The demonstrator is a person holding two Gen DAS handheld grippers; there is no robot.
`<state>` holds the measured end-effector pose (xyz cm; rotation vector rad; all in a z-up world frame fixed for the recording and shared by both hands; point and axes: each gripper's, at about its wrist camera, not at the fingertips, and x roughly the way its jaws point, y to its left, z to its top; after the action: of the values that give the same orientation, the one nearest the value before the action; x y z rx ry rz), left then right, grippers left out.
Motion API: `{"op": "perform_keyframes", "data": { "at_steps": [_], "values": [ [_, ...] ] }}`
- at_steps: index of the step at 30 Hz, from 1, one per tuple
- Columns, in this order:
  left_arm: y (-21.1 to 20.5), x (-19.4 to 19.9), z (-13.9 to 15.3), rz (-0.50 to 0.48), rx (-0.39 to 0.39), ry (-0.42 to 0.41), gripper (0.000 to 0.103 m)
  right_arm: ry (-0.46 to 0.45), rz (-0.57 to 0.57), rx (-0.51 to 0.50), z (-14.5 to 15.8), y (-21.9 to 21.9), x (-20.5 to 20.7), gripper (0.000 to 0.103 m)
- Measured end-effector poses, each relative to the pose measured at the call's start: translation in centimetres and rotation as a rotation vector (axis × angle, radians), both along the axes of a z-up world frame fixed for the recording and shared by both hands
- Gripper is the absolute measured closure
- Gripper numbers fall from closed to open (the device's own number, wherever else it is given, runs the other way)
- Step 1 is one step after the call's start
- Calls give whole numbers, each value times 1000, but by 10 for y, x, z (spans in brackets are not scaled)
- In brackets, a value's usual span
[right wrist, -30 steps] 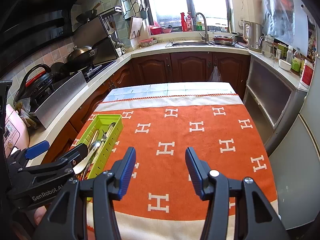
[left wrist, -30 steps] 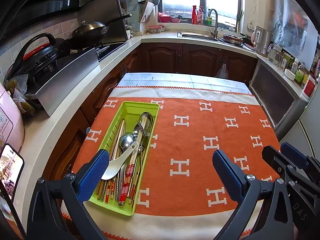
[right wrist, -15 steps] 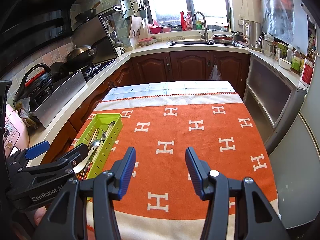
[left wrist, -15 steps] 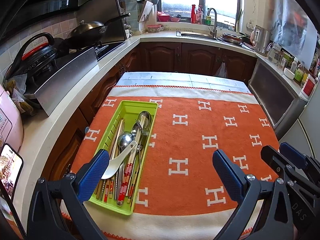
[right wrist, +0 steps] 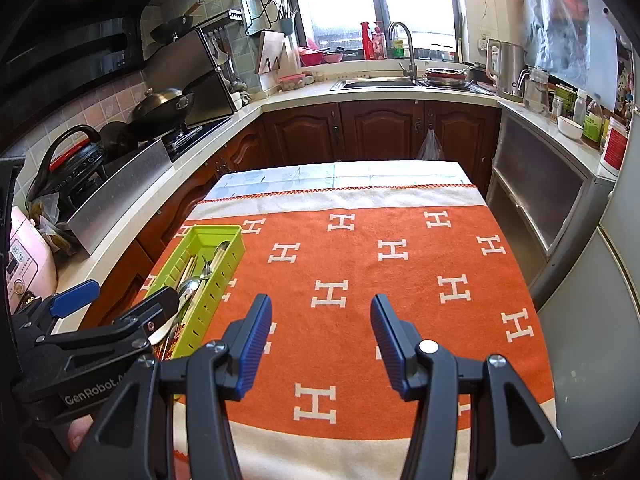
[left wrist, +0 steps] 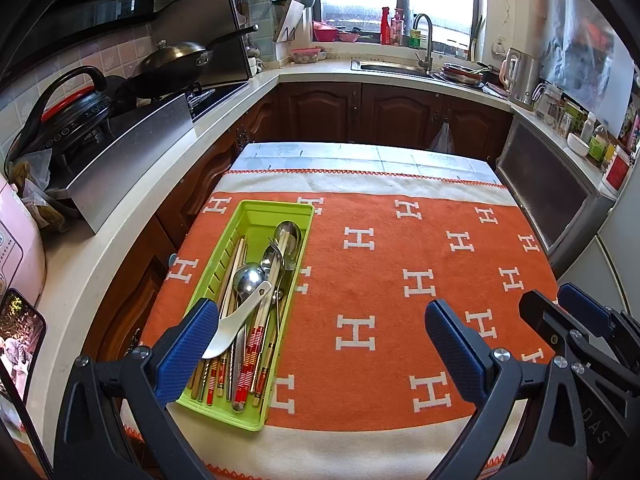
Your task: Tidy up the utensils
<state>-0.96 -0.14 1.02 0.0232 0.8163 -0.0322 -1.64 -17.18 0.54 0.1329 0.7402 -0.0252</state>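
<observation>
- The bench (left wrist: 400, 160) wears an orange cloth (left wrist: 400, 280), soft under things.
- The green tray (left wrist: 276, 210) sits on the cloth's left side. It keeps the utensils together.
- Spoons (left wrist: 248, 276), a fork and chopsticks (left wrist: 252, 344) lie mixed inside it.
- Left hand-held gripper (left wrist: 320, 344) and right hand-held gripper (right wrist: 320, 340) both hang spread apart, holding nothing.

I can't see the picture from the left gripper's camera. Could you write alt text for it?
A green utensil tray full of chopsticks and spoons, a white ceramic spoon on top, sits on an orange cloth over a kitchen table. The left gripper is open and empty in the foreground.
</observation>
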Motion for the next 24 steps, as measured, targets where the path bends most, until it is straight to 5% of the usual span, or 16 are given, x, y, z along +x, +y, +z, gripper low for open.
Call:
{"op": "perform_keyframes", "data": {
  "at_steps": [24],
  "values": [
    [-1, 2, -3, -5, 2, 7, 1, 9, 3, 7, -4, -4, 1, 51]
  ]
}}
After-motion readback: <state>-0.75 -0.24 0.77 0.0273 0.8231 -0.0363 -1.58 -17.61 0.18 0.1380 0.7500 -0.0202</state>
